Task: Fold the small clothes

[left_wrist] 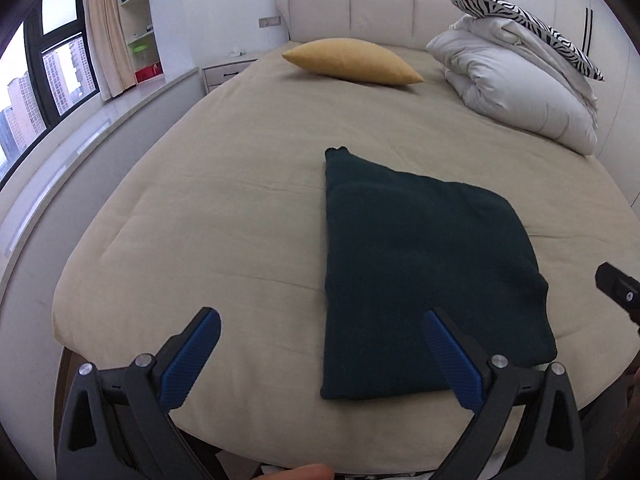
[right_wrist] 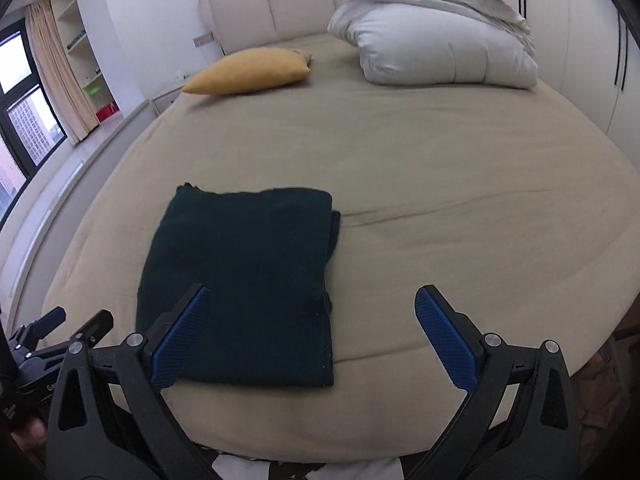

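Folded dark green garment (left_wrist: pixel 424 276) flat on beige bed (left_wrist: pixel 224 208), both hand-held grippers (left_wrist: pixel 322 356) (right_wrist: pixel 312 334) released, empty

Beige-sheeted bed (left_wrist: pixel 224 184), padded cream headboard (left_wrist: pixel 352 4), mustard oval cushion (left_wrist: pixel 352 62), folded white duvet (left_wrist: pixel 516 92), dark-framed window (left_wrist: pixel 52 64), seemingly overcast daylight

You have a dark green folded garment (left_wrist: pixel 420 264) in plain knit, lower centre of the left wrist view, lying on a bed (left_wrist: pixel 224 184) covered in flat beige. At the upper middle sits a mustard-yellow pillow (left_wrist: pixel 352 62), unpatterned. Upper right, a white duvet (left_wrist: pixel 516 88) carries a cushion in black-and-white zebra stripes (left_wrist: pixel 524 16). The headboard (left_wrist: pixel 360 8) is cream. At the upper left hangs a tan curtain (left_wrist: pixel 102 28). Your left gripper (left_wrist: pixel 322 330) and your right gripper (right_wrist: pixel 312 306) are black with blue textured pads (left_wrist: pixel 188 364).
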Tool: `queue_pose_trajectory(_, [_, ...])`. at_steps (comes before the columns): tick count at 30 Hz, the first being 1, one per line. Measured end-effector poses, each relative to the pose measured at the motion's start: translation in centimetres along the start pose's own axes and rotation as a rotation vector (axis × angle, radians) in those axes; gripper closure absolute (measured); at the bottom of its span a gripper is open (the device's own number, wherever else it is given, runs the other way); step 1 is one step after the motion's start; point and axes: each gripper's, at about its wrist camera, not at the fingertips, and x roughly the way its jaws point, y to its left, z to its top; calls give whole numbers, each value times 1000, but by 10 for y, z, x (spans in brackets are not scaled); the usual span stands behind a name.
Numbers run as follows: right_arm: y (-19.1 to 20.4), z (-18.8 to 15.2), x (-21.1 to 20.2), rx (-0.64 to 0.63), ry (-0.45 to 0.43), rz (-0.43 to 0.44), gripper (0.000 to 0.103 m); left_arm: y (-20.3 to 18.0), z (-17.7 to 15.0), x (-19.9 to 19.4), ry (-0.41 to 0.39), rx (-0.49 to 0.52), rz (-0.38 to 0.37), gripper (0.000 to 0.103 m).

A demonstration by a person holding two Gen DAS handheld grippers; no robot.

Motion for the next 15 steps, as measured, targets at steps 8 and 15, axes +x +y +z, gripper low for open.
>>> queue_pose_trajectory(8, [17, -23, 32, -64, 42, -50, 0, 2, -13, 16, 28, 1, 1, 0])
queue_pose_trajectory(15, [23, -26, 30, -83, 68, -59, 0, 7, -13, 22, 22, -14, 7, 0])
